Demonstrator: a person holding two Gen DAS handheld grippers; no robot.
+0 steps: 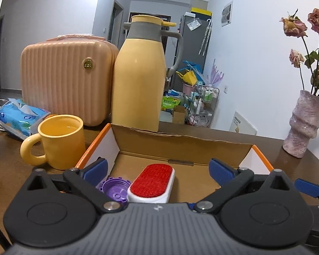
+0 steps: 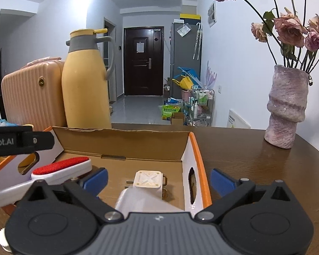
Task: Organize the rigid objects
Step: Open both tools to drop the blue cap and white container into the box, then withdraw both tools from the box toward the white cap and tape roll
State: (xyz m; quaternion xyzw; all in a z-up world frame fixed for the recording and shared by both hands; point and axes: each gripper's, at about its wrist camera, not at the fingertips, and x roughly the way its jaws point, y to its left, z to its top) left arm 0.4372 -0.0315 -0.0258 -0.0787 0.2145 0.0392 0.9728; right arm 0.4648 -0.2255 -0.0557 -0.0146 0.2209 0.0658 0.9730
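With both grippers' jaws spread wide and empty over the cardboard box (image 1: 180,142), where the lint brush (image 1: 152,182), purple cap (image 1: 114,190) and white adapter (image 2: 147,180) lie, lift straight out, clear of its walls.

Left wrist view. The left tongs (image 1: 157,172) stand wide apart, blue pads (image 1: 95,169) clear of everything, above an open cardboard box (image 1: 180,142) on the brown counter (image 1: 8,161). Inside the box lie a red-faced lint brush (image 1: 152,182) with a white body and, just beside it on the left, a purple ridged cap (image 1: 114,190). Left of the box stands a yellow mug (image 1: 61,141); behind it, a tissue pack (image 1: 21,115), a ribbed pink case (image 1: 66,80) and a yellow jug (image 1: 140,78). At far right, a vase (image 1: 304,125) of dried roses.
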